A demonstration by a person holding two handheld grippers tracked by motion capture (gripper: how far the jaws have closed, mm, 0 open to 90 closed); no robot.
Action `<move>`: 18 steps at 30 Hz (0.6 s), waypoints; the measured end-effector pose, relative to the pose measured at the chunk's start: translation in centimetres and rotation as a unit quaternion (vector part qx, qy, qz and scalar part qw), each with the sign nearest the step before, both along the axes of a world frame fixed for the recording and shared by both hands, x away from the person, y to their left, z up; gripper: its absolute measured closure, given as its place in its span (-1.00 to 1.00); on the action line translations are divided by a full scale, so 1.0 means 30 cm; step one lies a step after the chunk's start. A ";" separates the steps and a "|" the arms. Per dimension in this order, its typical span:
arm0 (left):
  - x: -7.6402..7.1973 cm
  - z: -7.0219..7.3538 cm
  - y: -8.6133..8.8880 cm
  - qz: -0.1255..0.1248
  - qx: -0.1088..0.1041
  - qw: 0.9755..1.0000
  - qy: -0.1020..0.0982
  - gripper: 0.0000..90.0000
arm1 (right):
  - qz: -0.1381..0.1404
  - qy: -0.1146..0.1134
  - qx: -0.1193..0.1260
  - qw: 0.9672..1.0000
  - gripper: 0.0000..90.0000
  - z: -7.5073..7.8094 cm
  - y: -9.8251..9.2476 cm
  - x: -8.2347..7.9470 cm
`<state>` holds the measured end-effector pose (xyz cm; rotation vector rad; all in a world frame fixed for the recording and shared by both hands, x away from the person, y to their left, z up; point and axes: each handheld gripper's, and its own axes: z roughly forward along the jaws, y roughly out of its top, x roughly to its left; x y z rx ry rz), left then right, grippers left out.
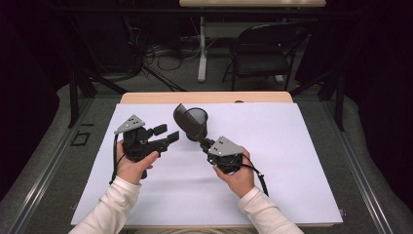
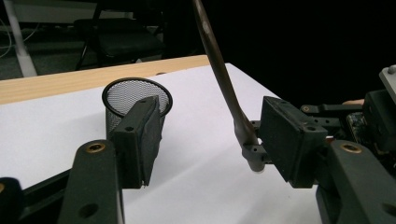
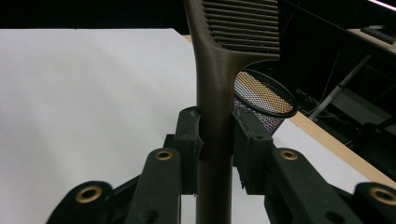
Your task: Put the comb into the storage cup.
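A person sits at a table (image 1: 146, 97) covered by a white sheet (image 1: 272, 161), holding 1 two-jaw gripper in each hand.

The right gripper (image 1: 203, 142), near the middle of the sheet, has its 2 black jaws pressed together on the handle of a dark brown slotted spatula (image 1: 189, 122). In the right gripper view the handle runs straight up between the jaws, and the spatula (image 3: 219, 70) widens above them into a flat head cut with many thin parallel slots. From above, the head tilts up and away from the person, toward the far left.

A small black wire-mesh cup (image 1: 198, 117) stands upright on the sheet just behind the spatula head — whether the 2 touch cannot be told. Its open mouth faces up.

The left gripper (image 1: 166, 136) is held above the sheet, to the left of the spatula and apart from it. Its jaws stand wide apart with nothing between them. In the left gripper view the mesh cup (image 2: 135, 109) shows behind 1 jaw, and the spatula handle (image 2: 224, 79) rises beside the other.

Beyond the table stands a dark folding chair (image 1: 263, 51).
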<state>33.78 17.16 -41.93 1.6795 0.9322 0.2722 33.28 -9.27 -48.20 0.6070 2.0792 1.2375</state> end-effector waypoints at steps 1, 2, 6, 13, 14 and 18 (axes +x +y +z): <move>0.001 0.002 -0.003 0.001 -0.003 1.000 0.001 -0.13 | 0.000 0.000 0.000 1.000 0.62 0.000 0.000 0.000; 0.002 0.004 -0.007 0.002 -0.007 1.000 0.002 -0.13 | 0.000 -0.001 0.000 1.000 0.62 0.001 -0.001 0.000; 0.012 0.012 -0.021 0.002 -0.006 1.000 0.009 -0.11 | -0.001 0.000 0.001 1.000 0.62 0.001 -0.002 0.000; 0.027 0.021 -0.037 0.005 -0.009 1.000 0.015 -0.06 | -0.002 0.000 0.002 1.000 0.62 0.001 -0.002 0.001; 0.034 0.023 -0.040 0.003 -0.014 1.000 0.019 -0.05 | -0.002 0.001 0.002 1.000 0.62 0.001 -0.002 0.001; 0.043 0.024 -0.044 0.004 -0.024 0.999 0.027 -0.04 | -0.001 0.000 0.001 1.000 0.62 0.001 -0.001 -0.001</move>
